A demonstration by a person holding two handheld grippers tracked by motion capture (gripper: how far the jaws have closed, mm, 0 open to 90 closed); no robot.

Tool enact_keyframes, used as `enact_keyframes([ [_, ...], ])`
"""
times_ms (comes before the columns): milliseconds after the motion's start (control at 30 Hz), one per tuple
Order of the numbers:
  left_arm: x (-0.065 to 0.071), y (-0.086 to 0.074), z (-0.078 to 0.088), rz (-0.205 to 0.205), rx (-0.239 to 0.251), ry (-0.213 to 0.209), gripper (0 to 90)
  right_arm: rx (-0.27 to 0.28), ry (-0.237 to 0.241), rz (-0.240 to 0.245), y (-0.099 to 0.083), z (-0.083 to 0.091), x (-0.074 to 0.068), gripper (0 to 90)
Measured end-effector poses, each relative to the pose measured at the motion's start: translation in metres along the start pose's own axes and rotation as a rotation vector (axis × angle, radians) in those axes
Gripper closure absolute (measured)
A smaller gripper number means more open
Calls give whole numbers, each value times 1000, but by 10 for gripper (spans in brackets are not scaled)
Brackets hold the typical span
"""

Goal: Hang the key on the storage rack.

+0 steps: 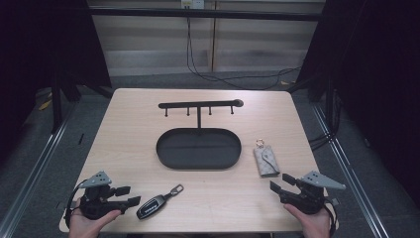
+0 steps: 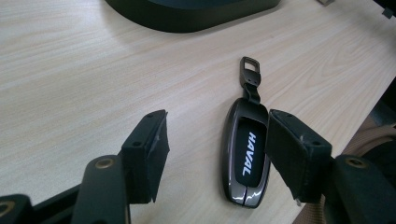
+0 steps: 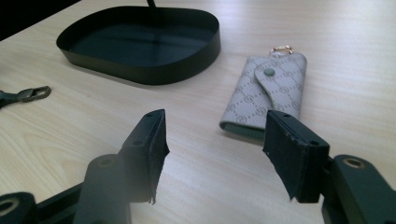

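Both hands rest low at the near edge of the tabletop (image 1: 148, 124), each claw pointing inward: the left claw (image 1: 130, 195) is released just beside the car key fob (image 1: 153, 206), and the right claw (image 1: 277, 190) is released just short of the grey key pouch (image 1: 266, 161). Between and beyond them stands the black oval tray (image 1: 198, 163) with its hook rack (image 1: 198, 105); nothing blocks either claw.

Even, soft overhead light brightens the table (image 1: 148, 124), while the surroundings fall into near black. Shadows are faint and short. The tray (image 3: 154, 70) rim stays matte, without glare. In both gripper views the nearest jaw parts blur, the left especially.
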State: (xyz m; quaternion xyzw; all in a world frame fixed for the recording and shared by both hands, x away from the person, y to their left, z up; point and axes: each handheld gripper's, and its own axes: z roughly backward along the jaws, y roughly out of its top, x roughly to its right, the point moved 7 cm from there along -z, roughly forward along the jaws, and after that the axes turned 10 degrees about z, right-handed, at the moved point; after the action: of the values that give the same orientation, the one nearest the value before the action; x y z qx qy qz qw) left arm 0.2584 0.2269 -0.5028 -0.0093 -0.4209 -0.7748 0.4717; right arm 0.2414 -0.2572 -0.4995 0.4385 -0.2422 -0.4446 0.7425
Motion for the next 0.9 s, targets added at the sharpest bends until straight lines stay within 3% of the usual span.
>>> enact_keyframes([
  [100, 2, 2, -1, -20, -3, 15, 390, -49, 8, -12, 0, 2, -3, 392],
  [300, 8, 4, -3, -18, -8, 0, 410, -77, 9, -38, -2, 2, -5, 374],
  [367, 9, 4, -3, -11, -11, 16, 456, -86, 3, -44, -3, 3, -5, 375],
  [433, 11, 6, -3, -17, -6, 13, 504, -81, 5, -43, -3, 4, -5, 375],
  [533, 18, 8, -3, -45, -15, -14, 507, -81, 16, -57, -3, 6, -5, 342],
  [600, 22, 10, -4, -59, -32, -41, 420, -82, 16, -53, -3, 5, -5, 300],
  [900, 24, 17, -8, -70, -125, 4, 441, -91, 20, -61, -4, 3, -5, 259],
])
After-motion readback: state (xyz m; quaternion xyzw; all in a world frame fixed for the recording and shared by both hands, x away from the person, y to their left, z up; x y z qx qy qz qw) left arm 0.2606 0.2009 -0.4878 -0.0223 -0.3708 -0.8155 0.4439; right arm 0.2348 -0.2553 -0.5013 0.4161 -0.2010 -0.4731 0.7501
